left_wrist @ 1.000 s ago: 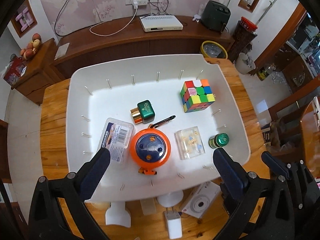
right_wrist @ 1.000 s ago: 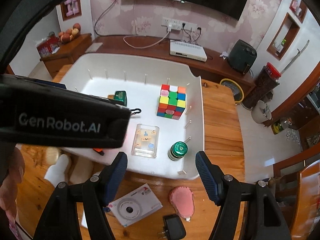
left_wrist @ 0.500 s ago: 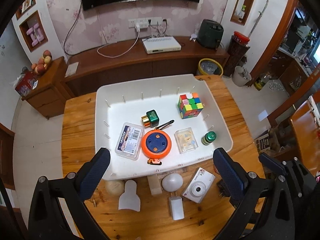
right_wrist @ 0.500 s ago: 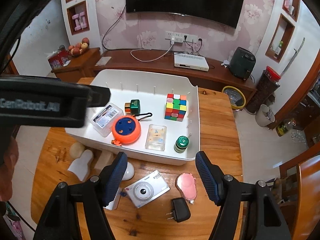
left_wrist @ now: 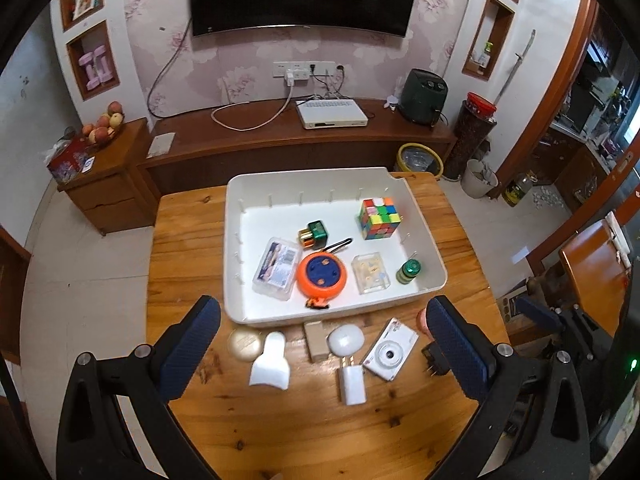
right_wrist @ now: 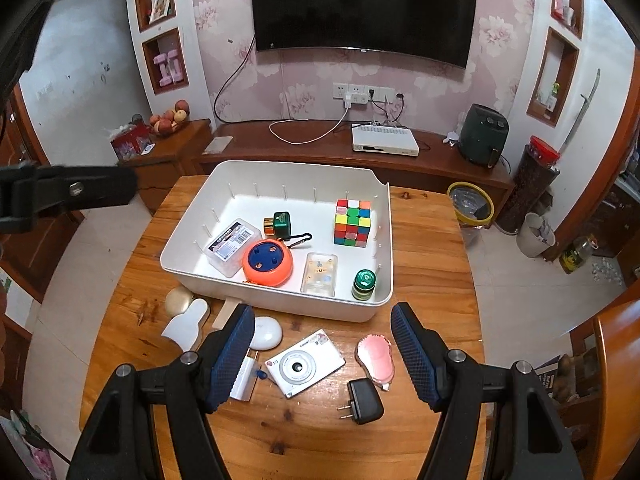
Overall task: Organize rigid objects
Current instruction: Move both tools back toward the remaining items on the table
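Camera (right_wrist: 305,365): white, flat, lens up, on table (right_wrist: 420,240) before bin (right_wrist: 280,304). Lies between right gripper's (right_wrist: 323,354) spread, empty jaws. Left gripper (left_wrist: 324,350) likewise spread, empty.

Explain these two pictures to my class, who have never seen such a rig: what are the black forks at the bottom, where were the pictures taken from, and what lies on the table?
No robot here: a person holds a two-finger gripper in each hand, each carrying a wide-angle camera looking along its fingers. One picture comes from the left gripper, the other from the right gripper. Both are open and hold nothing. On the wooden table stands a white bin holding a puzzle cube, an orange disc and small boxes. In front lie a white camera, a black plug and a pink item.
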Tool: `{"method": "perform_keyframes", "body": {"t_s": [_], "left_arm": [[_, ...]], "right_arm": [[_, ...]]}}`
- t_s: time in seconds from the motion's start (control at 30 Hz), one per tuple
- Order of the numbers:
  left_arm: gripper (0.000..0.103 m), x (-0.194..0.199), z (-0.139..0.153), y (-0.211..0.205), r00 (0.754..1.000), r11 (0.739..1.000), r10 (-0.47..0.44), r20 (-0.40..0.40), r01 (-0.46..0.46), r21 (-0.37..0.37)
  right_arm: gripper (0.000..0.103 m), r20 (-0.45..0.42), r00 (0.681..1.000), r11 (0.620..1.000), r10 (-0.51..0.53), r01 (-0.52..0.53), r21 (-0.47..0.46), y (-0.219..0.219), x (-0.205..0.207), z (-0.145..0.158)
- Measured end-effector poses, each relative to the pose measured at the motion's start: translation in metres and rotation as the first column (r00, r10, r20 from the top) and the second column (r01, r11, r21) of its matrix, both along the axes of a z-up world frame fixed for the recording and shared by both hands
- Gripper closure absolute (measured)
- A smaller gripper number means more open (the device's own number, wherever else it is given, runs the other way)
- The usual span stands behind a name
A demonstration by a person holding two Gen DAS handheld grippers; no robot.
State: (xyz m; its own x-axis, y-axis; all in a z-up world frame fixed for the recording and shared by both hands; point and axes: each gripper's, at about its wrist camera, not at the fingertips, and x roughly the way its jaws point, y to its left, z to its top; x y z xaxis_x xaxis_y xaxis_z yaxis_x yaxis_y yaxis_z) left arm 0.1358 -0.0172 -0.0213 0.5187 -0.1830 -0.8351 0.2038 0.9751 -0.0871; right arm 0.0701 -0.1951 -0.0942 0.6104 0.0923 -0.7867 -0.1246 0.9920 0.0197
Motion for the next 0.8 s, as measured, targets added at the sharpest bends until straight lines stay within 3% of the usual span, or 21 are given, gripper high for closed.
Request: {"method": "perform_keyframes", "body": {"t_s": [0.23, 0.47, 0.67, 0.8], "left_arm": [[0.001, -0.021, -0.028, 0.026, 0.997, 0.998, 0.062, -0.039, -0.061, 0.028], [0.001, -0.038, -0.067, 0.040, 0.993, 0.993, 0.093, -0.072, -0.086, 0.086], [0.001, -0.046, -0.100, 0.036, 0.996, 0.989, 0.059, -0.070, -0.049, 0.142], [0.001, -0.039, -0.132, 0.035, 0.989, 0.993, 0.025, -0.146, -0.007, 0.119]], "right_arm": [[0.032, 0.012, 0.999, 0.999, 0.034, -0.034, 0.004, 0.000, -0.019, -0.019], [0.032, -0.039, 0.997, 0.997, 0.072, -0.070, 0.037, 0.014, -0.039, -0.057], [0.032, -0.090, 0.993, 0.995, 0.075, -0.069, 0.069, 0.033, -0.045, -0.092], [0.032, -0.106, 0.991, 0.995, 0.087, -0.082, 0.047, 0.050, -0.046, -0.112]]}}
